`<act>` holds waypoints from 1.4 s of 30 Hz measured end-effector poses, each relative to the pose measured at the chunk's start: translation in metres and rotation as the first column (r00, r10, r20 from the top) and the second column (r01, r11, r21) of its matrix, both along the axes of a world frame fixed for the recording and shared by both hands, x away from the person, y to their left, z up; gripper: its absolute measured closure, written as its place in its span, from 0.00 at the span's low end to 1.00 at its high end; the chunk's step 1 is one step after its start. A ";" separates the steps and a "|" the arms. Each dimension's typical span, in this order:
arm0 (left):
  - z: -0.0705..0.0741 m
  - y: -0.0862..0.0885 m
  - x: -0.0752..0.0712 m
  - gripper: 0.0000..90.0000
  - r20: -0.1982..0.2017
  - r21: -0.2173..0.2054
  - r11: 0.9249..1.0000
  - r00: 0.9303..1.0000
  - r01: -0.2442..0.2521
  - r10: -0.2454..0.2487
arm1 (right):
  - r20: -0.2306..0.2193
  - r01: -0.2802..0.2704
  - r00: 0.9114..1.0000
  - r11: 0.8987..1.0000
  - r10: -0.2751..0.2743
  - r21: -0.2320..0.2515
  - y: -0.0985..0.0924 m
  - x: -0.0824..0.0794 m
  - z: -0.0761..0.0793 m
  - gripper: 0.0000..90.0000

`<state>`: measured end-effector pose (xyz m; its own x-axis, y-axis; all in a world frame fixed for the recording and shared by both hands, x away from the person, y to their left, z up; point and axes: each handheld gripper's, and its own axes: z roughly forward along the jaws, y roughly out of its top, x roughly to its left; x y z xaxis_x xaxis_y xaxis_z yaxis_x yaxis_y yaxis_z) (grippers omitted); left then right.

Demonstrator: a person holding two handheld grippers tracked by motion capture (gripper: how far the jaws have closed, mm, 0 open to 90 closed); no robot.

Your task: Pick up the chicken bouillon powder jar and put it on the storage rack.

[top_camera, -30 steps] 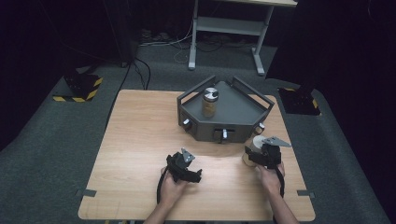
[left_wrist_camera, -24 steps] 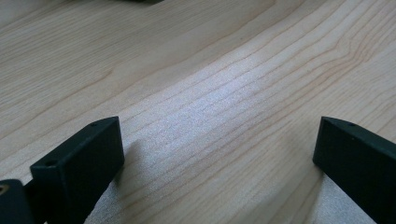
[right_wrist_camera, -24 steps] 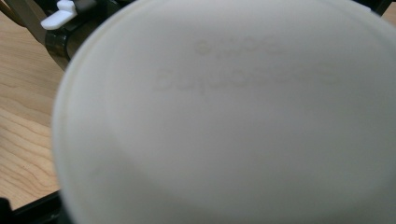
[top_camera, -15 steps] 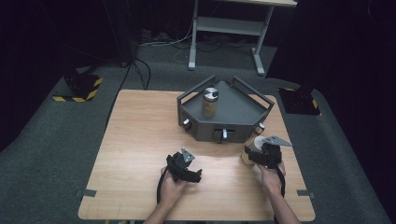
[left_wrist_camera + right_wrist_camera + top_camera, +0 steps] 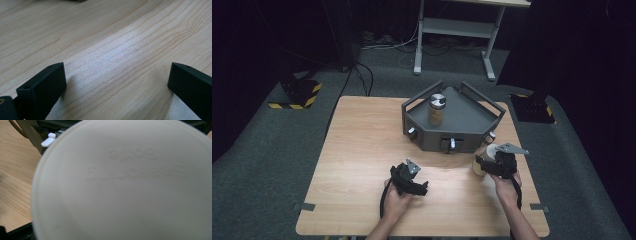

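White-lidded jar (image 5: 486, 159) sits clamped in the right claw (image 5: 490, 162) near the table's (image 5: 357, 145) right edge; left claw (image 5: 414, 182) gapes.

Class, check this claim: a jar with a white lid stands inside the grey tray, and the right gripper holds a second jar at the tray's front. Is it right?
Not quite. In the high view the jar inside the grey tray has a grey metal lid, not white. The white lid belongs to the second jar, held by the right gripper.
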<state>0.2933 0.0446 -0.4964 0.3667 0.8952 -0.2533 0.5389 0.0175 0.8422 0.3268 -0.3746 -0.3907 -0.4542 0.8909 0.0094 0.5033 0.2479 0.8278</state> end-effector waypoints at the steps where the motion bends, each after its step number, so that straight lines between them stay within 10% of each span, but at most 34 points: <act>1: 0.000 0.000 0.000 0.02 -0.001 0.003 1.000 1.000 0.002 -0.002 | -0.001 -0.006 1.000 1.000 0.006 -0.005 0.000 0.001 0.002 0.37; 42: 0.000 0.000 0.000 0.02 -0.001 0.003 1.000 1.000 0.002 -0.002 | 0.028 -0.157 0.987 0.987 0.156 0.024 -0.006 0.022 0.095 0.37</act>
<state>0.2935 0.0450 -0.4959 0.3686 0.8952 -0.2506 0.5399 0.0133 0.8416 0.3486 -0.3811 -0.2960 -0.5885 0.8083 0.0178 0.4380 0.3002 0.8474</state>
